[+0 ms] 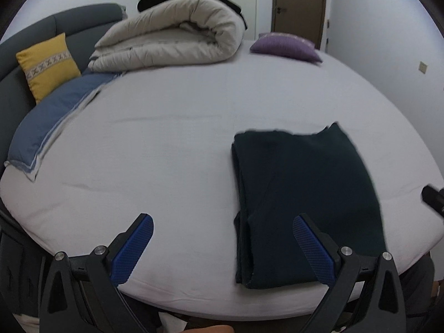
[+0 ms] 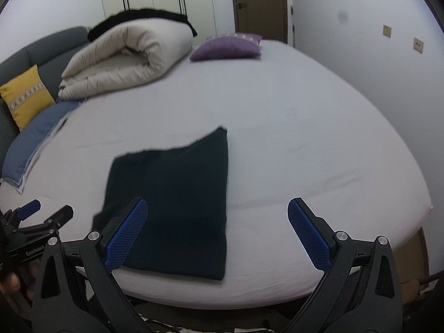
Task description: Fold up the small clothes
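Both grippers, left [image 1: 223, 245] and right [image 2: 217, 233], were held open above the folded garment [image 2: 172, 202]; another fold seemed called for.

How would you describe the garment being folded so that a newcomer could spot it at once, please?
Start at the bed with its pale sheet. Near its front edge lies the dark folded garment, flat and rectangular. It is the only near-black piece lying alone, far from the cushions and rolled duvet.

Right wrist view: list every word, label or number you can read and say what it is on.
"GenRobot": pale lettering, slightly blurred, on the black body of the left hand-held gripper at the lower left edge.
Nothing else legible: the dark folded garment, the cushions and the wall plates carry no readable text.
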`<state>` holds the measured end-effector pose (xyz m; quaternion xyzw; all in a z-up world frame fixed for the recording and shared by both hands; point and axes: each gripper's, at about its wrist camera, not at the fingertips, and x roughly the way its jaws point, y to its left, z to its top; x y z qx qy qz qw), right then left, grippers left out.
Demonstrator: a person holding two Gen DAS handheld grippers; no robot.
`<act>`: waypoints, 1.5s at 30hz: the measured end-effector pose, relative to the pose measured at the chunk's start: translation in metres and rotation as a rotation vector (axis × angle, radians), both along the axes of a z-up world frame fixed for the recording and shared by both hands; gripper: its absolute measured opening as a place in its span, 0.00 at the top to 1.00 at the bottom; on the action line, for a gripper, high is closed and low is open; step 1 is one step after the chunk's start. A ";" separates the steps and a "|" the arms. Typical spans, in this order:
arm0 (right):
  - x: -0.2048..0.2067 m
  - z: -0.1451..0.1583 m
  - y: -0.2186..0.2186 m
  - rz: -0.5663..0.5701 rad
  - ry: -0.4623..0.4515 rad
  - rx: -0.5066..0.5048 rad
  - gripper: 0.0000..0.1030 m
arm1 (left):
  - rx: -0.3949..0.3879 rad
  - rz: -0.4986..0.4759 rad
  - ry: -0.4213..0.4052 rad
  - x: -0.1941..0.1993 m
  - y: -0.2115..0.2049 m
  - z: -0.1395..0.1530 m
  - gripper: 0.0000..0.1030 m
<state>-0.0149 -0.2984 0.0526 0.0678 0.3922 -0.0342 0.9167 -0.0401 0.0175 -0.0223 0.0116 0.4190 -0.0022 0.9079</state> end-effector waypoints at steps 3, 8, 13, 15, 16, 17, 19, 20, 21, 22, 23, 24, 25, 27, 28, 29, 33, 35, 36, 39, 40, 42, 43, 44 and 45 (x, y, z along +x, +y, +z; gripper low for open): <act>0.016 -0.040 0.002 -0.001 0.098 0.016 0.01 | 0.013 0.001 0.011 0.003 0.000 -0.015 0.00; 0.016 -0.062 0.005 0.007 0.103 -0.001 0.01 | 0.002 0.013 0.030 0.007 0.006 -0.026 0.00; 0.010 -0.055 0.005 0.015 0.077 -0.029 0.01 | -0.003 0.008 0.006 0.006 0.007 -0.019 0.00; 0.007 -0.050 0.004 0.016 0.080 -0.022 0.01 | -0.008 0.005 0.002 0.005 0.007 -0.017 0.00; 0.005 -0.048 0.004 0.019 0.080 -0.024 0.00 | -0.007 0.004 0.000 0.005 0.007 -0.016 0.00; 0.005 -0.043 0.003 0.023 0.080 -0.026 0.00 | -0.004 0.004 -0.003 0.005 0.007 -0.016 0.00; 0.003 -0.041 0.004 0.028 0.081 -0.034 0.00 | 0.000 0.004 -0.007 0.004 0.007 -0.015 0.00; 0.002 -0.040 0.004 0.029 0.081 -0.035 0.01 | 0.002 0.003 -0.006 0.004 0.007 -0.015 0.00; 0.002 -0.040 0.004 0.030 0.083 -0.034 0.01 | 0.005 0.003 -0.006 0.004 0.006 -0.015 0.00; 0.001 -0.039 0.003 0.030 0.084 -0.034 0.01 | 0.006 0.003 -0.007 0.004 0.006 -0.015 0.00; 0.000 -0.037 0.002 0.030 0.084 -0.033 0.01 | 0.008 0.002 -0.009 0.004 0.006 -0.015 0.00; -0.001 -0.037 0.002 0.029 0.085 -0.033 0.01 | 0.011 0.002 -0.011 0.003 0.006 -0.015 0.00; -0.001 -0.037 0.002 0.029 0.085 -0.034 0.01 | 0.014 0.002 -0.012 0.003 0.005 -0.015 0.00; -0.003 -0.036 0.003 0.028 0.086 -0.033 0.01 | 0.013 0.001 -0.011 0.002 0.005 -0.015 0.00; -0.003 -0.036 0.003 0.027 0.086 -0.033 0.01 | 0.013 0.002 -0.013 0.002 0.004 -0.015 0.00; -0.003 -0.037 0.003 0.027 0.088 -0.032 0.01 | 0.015 0.003 -0.013 0.002 0.004 -0.015 0.00; -0.003 -0.037 0.003 0.030 0.087 -0.034 0.01 | 0.016 -0.002 -0.016 0.002 0.003 -0.015 0.00; -0.003 -0.037 0.003 0.032 0.088 -0.035 0.01 | 0.015 -0.003 -0.015 0.002 0.002 -0.015 0.00; -0.004 -0.037 0.003 0.032 0.087 -0.035 0.01 | 0.015 -0.004 -0.014 0.002 0.002 -0.015 0.00; -0.004 -0.036 0.004 0.034 0.089 -0.034 0.01 | 0.015 -0.004 -0.013 0.002 0.002 -0.015 0.00; -0.005 -0.036 0.004 0.035 0.090 -0.035 0.01 | 0.014 -0.004 -0.013 0.002 0.002 -0.015 0.00; -0.005 -0.037 0.004 0.037 0.091 -0.036 0.01 | 0.015 -0.005 -0.014 0.002 0.001 -0.015 0.00; -0.005 -0.036 0.004 0.038 0.091 -0.035 0.01 | 0.015 -0.005 -0.014 0.002 0.001 -0.015 0.00; -0.005 -0.036 0.003 0.040 0.091 -0.035 0.01 | 0.015 -0.005 -0.014 0.002 0.001 -0.015 0.00; -0.006 -0.036 0.004 0.040 0.091 -0.036 0.01 | 0.014 -0.004 -0.014 0.002 0.001 -0.015 0.00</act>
